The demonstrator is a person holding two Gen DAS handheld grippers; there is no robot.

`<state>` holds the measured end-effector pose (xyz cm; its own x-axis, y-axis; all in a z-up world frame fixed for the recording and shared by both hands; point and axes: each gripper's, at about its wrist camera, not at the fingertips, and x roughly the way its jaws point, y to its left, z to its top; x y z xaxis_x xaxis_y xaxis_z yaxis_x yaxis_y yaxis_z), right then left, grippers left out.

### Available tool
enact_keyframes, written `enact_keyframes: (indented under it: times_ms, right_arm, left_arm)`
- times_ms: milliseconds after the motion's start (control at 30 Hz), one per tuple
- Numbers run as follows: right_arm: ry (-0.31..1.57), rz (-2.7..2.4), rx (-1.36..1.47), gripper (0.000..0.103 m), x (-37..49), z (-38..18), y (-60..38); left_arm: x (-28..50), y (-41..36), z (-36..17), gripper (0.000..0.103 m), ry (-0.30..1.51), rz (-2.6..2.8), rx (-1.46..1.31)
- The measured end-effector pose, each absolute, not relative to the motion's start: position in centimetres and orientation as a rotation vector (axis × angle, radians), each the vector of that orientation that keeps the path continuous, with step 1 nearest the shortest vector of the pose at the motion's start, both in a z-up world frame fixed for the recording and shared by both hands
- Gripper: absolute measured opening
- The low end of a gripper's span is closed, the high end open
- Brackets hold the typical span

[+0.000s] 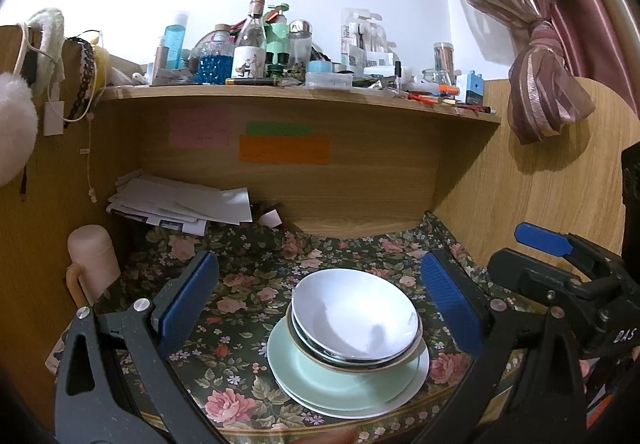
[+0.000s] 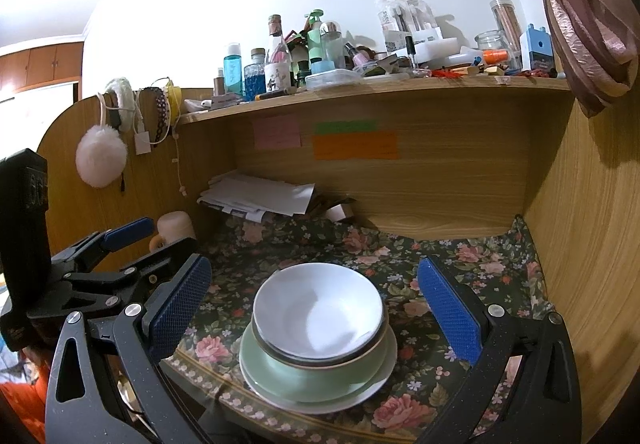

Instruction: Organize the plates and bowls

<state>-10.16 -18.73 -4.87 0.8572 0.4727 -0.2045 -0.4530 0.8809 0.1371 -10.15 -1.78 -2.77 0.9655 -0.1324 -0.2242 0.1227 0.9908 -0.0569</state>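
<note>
A stack of dishes stands on the floral cloth near the desk's front edge. Its top is a white bowl (image 1: 354, 314) (image 2: 318, 308), nested in gold-rimmed bowls (image 1: 320, 356) (image 2: 320, 362). Under them lie a pale green plate (image 1: 316, 384) (image 2: 256, 364) and a white plate (image 1: 404, 392) (image 2: 360, 396). My left gripper (image 1: 320, 302) is open, its blue pads wide on either side of the stack and nothing between them. My right gripper (image 2: 316, 302) is open too, straddling the same stack without touching it. Each gripper shows in the other's view: the right gripper (image 1: 560, 264) and the left gripper (image 2: 104, 256).
The floral cloth (image 1: 248, 284) (image 2: 472, 272) covers a wooden desk nook walled on three sides. A pile of papers (image 1: 180, 204) (image 2: 260, 196) lies at the back left, beside a pink cup (image 1: 92, 256) (image 2: 176, 226). A cluttered shelf (image 1: 296, 92) (image 2: 380, 88) of bottles runs overhead. A pink curtain (image 1: 540, 84) hangs right.
</note>
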Motion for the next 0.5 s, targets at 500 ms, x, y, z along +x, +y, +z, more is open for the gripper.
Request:
enact_keyframes:
  times_ms: [500]
  right_arm:
    - [0.243,0.492,0.087,0.103,-9.24,-4.99,-18.81]
  left_arm:
    - [-9.84,-1.85,-2.82,0.103,0.226,-0.130,-0.044]
